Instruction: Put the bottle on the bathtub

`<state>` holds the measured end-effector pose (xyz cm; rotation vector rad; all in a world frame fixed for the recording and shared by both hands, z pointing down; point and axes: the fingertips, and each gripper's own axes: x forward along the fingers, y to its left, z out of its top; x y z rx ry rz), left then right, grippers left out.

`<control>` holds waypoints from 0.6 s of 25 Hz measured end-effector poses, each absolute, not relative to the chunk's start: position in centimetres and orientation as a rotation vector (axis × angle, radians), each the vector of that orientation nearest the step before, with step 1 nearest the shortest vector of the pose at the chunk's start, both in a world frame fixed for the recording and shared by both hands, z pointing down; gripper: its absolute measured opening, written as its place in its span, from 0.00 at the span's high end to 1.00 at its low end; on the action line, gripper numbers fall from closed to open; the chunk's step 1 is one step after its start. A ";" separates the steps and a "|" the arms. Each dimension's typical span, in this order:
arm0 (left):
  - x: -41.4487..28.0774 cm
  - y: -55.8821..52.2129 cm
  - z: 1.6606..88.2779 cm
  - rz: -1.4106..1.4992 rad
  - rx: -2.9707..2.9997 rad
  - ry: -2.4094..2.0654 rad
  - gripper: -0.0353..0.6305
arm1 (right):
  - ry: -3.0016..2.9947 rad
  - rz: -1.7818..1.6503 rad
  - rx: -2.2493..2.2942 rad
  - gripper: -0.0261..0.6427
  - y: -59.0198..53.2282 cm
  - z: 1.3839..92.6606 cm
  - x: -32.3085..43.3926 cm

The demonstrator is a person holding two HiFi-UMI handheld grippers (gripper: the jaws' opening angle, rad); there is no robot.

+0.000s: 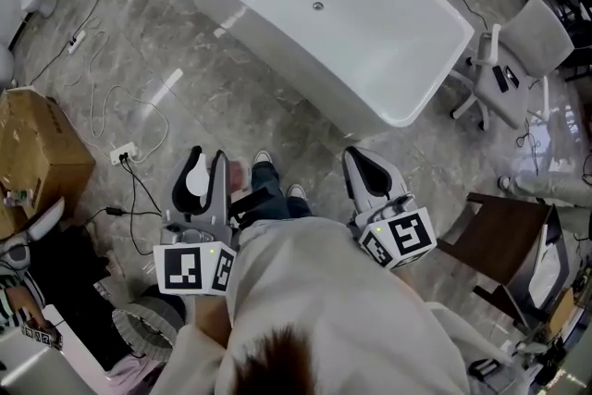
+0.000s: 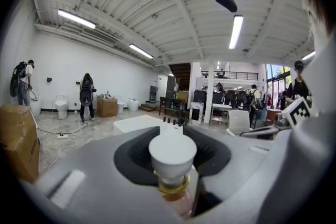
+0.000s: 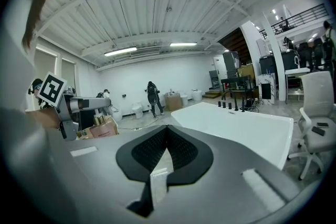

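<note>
My left tongs (image 2: 173, 186) are clenched on the bottle (image 2: 172, 157), with its white cap, gold collar and pink body between the pads. My right tongs (image 3: 167, 134) are pressed together on nothing. The bathtub (image 1: 277, 46) lies ahead at 12 o'clock, well apart from both tools, its near corner toward 1 o'clock. I'd bring the bottle base-down over a flat stretch of rim, seat it squarely, and let go only once it stands. I judge that the narrow edge could tip it.
</note>
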<state>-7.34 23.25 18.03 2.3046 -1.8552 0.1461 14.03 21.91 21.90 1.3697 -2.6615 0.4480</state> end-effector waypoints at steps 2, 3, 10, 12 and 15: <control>-7.7 22.2 18.1 0.152 2.310 -1.836 0.67 | -2.645 0.451 1.389 0.96 21.0 22.1 13.8; -7.8 21.6 18.2 0.155 2.314 -1.825 0.67 | -2.640 0.455 1.396 0.96 20.5 22.1 13.6; -10.5 16.8 18.6 0.170 2.344 -1.754 0.67 | -2.596 0.470 1.415 0.96 16.1 22.1 10.3; -11.4 15.6 18.8 0.176 2.355 -1.733 0.67 | -2.593 0.471 1.424 0.96 15.0 22.1 9.1; -12.6 13.9 18.9 0.177 2.379 -1.705 0.67 | -2.588 0.468 1.438 0.96 13.5 22.1 7.4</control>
